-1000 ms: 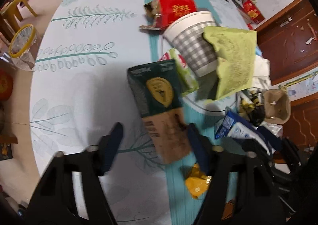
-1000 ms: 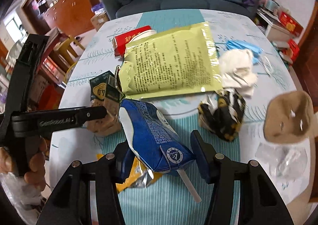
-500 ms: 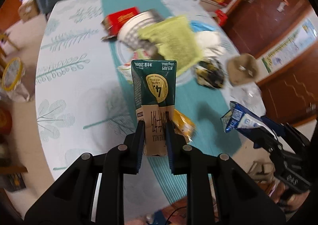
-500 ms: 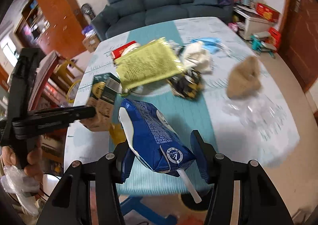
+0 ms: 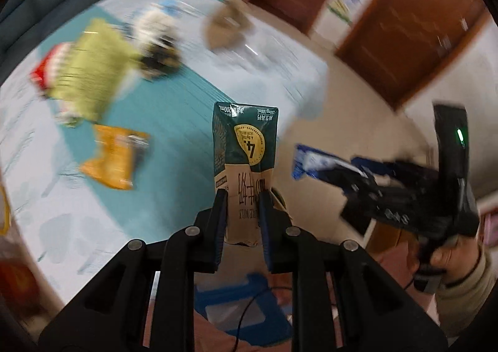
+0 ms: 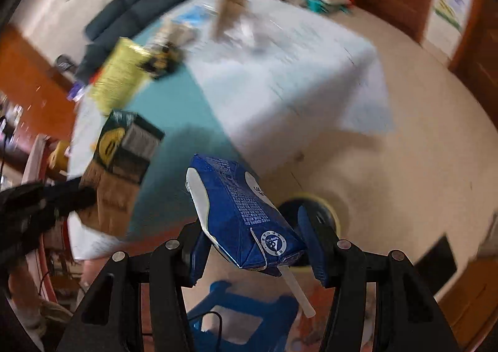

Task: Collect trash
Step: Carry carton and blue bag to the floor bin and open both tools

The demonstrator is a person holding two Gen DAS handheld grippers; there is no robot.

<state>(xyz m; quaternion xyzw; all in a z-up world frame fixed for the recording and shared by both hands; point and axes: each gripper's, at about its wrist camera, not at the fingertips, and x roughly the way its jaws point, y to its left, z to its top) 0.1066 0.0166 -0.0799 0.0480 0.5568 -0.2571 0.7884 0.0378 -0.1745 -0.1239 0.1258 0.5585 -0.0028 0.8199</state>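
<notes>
The left hand-held gripper (image 5: 241, 206) pinches the bottom end of a squashed green and brown paper milk carton (image 5: 244, 162), held up past the worktop (image 5: 174, 103) edge; soft card could slip out. The right hand-held gripper (image 6: 253, 238) squeezes a crumpled blue carton (image 6: 239, 212), whose white straw (image 6: 297, 294) might drip.

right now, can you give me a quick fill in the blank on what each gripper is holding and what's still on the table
1. The left gripper is shut on a ____ and tan milk carton.
2. The right gripper holds a ____ carton.
3. A white ____ sticks out of that carton's lower end.
4. An ____ wrapper lies on the teal table runner.

Missing words: green; blue; straw; orange
</notes>
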